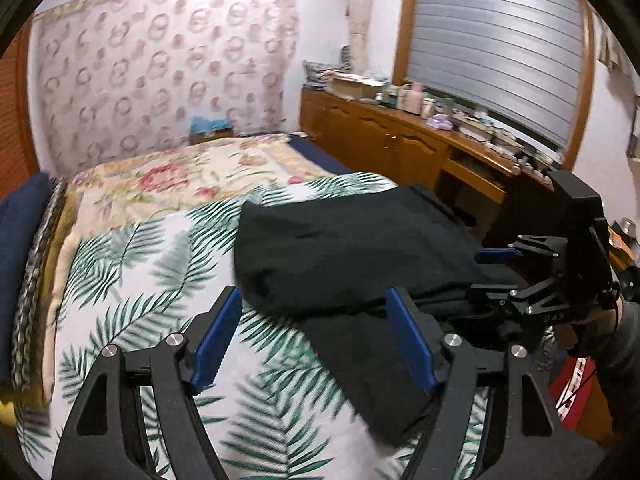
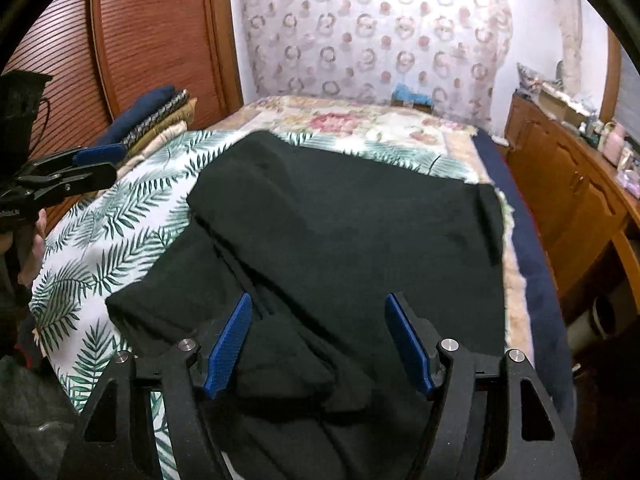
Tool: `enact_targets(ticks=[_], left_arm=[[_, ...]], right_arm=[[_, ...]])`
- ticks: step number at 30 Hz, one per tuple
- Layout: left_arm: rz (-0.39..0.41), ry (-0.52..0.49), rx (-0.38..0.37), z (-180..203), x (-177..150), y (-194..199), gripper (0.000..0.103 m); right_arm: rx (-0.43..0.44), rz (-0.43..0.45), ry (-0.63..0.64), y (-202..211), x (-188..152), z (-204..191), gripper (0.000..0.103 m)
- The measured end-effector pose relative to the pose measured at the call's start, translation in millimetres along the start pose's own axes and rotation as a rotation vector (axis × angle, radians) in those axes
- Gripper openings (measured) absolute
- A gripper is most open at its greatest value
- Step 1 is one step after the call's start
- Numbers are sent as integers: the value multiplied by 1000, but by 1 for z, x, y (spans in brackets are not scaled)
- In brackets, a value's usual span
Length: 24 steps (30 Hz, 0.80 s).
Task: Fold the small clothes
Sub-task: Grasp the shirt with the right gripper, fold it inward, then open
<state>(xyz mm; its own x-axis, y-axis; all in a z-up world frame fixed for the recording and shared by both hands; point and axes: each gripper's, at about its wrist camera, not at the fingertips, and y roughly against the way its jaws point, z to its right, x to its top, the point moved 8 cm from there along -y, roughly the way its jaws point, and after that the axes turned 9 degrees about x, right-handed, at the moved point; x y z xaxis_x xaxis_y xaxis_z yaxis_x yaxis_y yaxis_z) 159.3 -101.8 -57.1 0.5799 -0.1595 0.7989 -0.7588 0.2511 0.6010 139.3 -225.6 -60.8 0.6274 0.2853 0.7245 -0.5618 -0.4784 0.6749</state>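
The black fabric garment (image 2: 344,216) lies on the white bedspread printed with green palm fronds (image 1: 132,288), partly folded: a broad upper layer lies over narrower layers beneath, and one dark panel extends toward the near edge of the bed. In the right wrist view the garment covers most of the bed's near half, with its far right corner close to the bed's navy edge.

The left gripper (image 1: 316,340), a black two-finger unit with blue ribbed pads (image 1: 216,340), stands with its jaws wide apart. Nothing is held. The left pad is above the bedspread; the right pad is over the garment's lower panel. Contact between pad and cloth cannot be confirmed.

The right gripper (image 2: 320,344), of the same build, also stands with its jaws well apart. A bunched fold of the garment lies between the pads, but neither pad presses on it. The left wrist view shows this gripper at the garment's right edge, carried by a hand (image 1: 588,320) in a dark sleeve.

A cream floral quilt (image 1: 180,176) covers the far half of the bed. Folded textiles, navy on top (image 2: 140,116), are stacked at the bed's left side beside a brown slatted door (image 2: 132,36). A wooden sideboard (image 1: 380,136) with assorted small items stands along the right wall below a grey shutter (image 1: 496,40). A curtain with ring motifs (image 2: 372,28) hangs behind the bed.
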Motion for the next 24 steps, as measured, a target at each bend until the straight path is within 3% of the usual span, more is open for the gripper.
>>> enact_targets(ticks=[5, 8, 10, 13, 20, 24], left_arm=[[-21, 33, 14, -10, -14, -7, 75], [-30, 42, 15, -11, -21, -11, 75], [-35, 44, 14, -11, -24, -12, 75], [-32, 44, 11, -10, -26, -12, 75], [-12, 59, 20, -12, -25, -9, 75], [-3, 67, 22, -14, -24, -5, 75]], right_arm=[[47, -59, -33, -10, -4, 9, 58], [69, -74, -6, -7, -6, 4, 43], [65, -77, 26, -3, -7, -1, 27], [52, -74, 82, 0, -6, -9, 14], [47, 87, 109, 53, 21, -22, 11], [13, 134, 128, 87, 26, -25, 11]])
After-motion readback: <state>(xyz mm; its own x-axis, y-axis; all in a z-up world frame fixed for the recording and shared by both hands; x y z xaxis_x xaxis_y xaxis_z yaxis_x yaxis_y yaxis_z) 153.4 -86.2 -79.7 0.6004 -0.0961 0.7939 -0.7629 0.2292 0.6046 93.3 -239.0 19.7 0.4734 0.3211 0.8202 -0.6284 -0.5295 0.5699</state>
